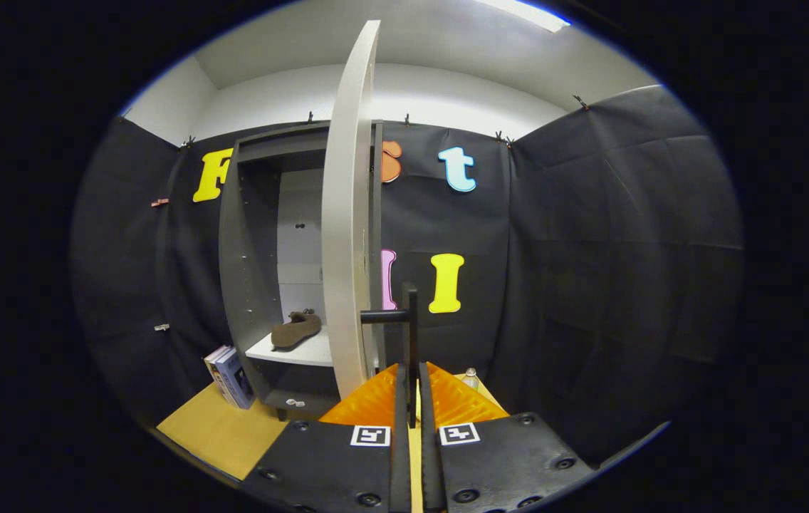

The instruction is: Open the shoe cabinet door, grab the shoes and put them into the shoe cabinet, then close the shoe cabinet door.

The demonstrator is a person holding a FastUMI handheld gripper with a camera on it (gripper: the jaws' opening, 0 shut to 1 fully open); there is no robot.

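The gripper (412, 399) is clamped on the handle (410, 335), a dark upright bar standing out from the near edge of the door (346, 214), with both fingers pressed against it. The door stands open, edge-on. To its left the cabinet (251, 235) is open, and a brown shoe (295, 329) lies on its white shelf (298, 350). Books (228, 376) lean by the cabinet's left foot on the floor (212, 431).

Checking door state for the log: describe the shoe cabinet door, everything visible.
The pale, flat-panel shoe cabinet door stands open, seen almost edge-on, tall and upright. It is attached along the dark grey cabinet frame's right side. A black bar handle projects from its lower half; the hand-held gripper has its fingers closed around that handle's vertical bar. Its finish looks smooth and matte.
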